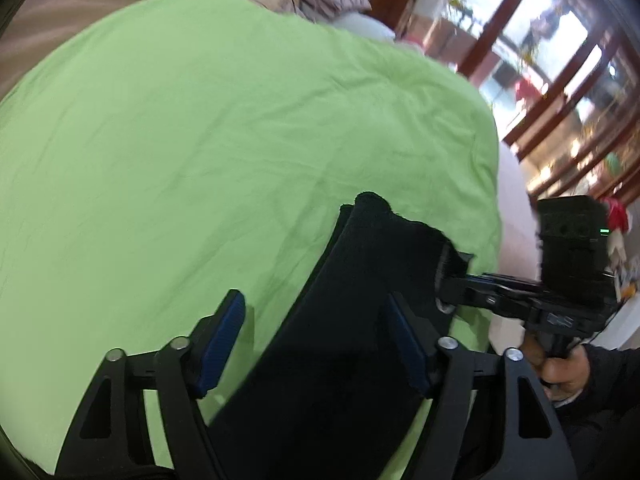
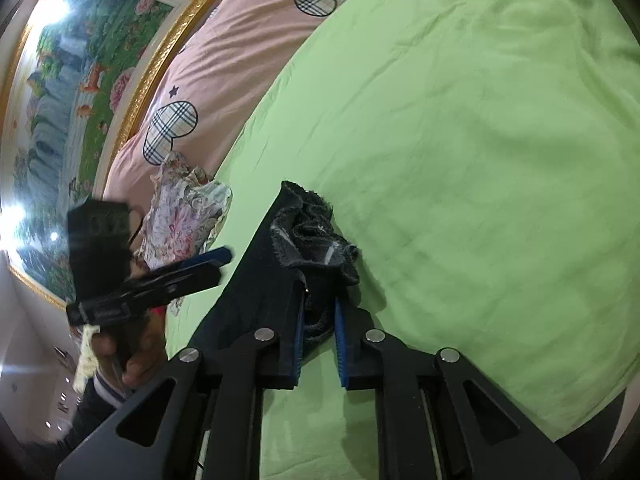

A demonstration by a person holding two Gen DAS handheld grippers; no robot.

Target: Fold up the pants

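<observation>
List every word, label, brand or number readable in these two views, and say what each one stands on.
None can be read.
Pink bedding: pale marks near its top edge, too blurred to read; otherwise only plaid hearts and a star.
Right gripper: a raised mark on its black body, too blurred to read.
Framed painting: no lettering visible.

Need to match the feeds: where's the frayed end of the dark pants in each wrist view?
Left wrist: pants end right of centre, beside the right gripper.
Right wrist: pants end at centre, just beyond the gripper's blue pads.
Shared landmark: green sheet.
</observation>
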